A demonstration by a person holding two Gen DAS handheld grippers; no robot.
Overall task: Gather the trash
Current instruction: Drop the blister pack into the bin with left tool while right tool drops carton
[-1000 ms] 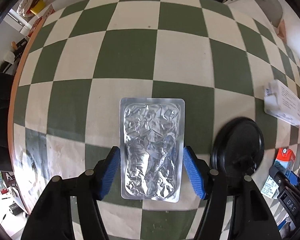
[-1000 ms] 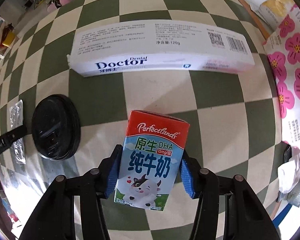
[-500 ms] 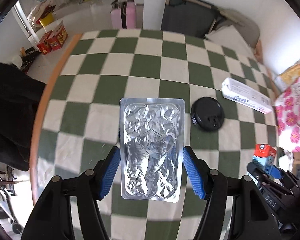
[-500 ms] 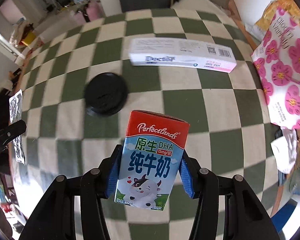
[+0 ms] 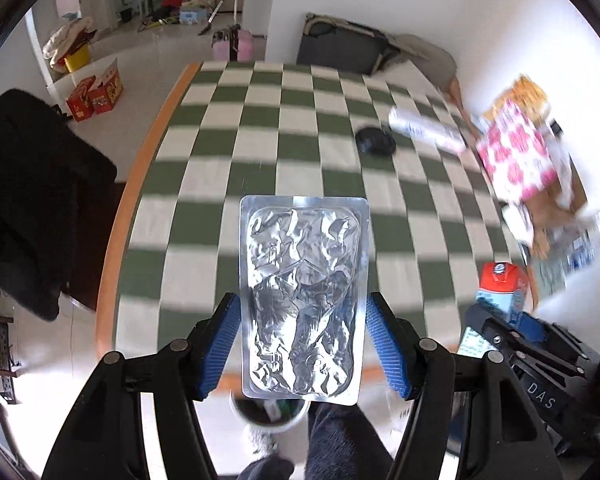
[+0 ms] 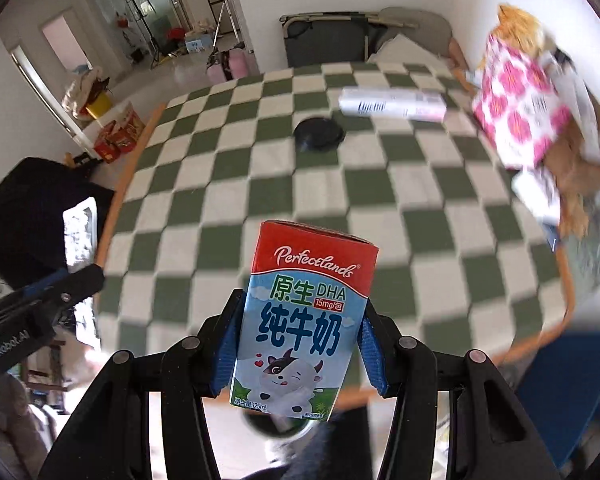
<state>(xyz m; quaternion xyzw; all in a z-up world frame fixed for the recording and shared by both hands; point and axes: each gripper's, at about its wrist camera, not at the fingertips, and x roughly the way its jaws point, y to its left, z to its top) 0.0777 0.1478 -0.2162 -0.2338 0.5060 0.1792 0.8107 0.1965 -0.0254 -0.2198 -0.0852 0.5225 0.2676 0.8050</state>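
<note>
My left gripper (image 5: 302, 344) is shut on a silver foil blister pack (image 5: 303, 296) and holds it in the air past the near edge of the checked table (image 5: 284, 160). My right gripper (image 6: 296, 340) is shut on a small red and blue milk carton (image 6: 306, 320), also raised off the table. The carton also shows in the left wrist view (image 5: 498, 288) at the right. A round bin opening (image 5: 270, 414) shows on the floor just below the foil pack, and below the carton in the right wrist view (image 6: 278, 424).
A black cup lid (image 5: 375, 141) and a white toothpaste box (image 5: 426, 130) lie on the far right of the table. A pink flowered bag (image 6: 518, 120) stands at the right edge. A black chair (image 5: 32, 200) is at the left.
Both grippers have risen and pulled back from the table with the foil pack and the carton in them. The table now looks far away and the floor bin has come into view.
</note>
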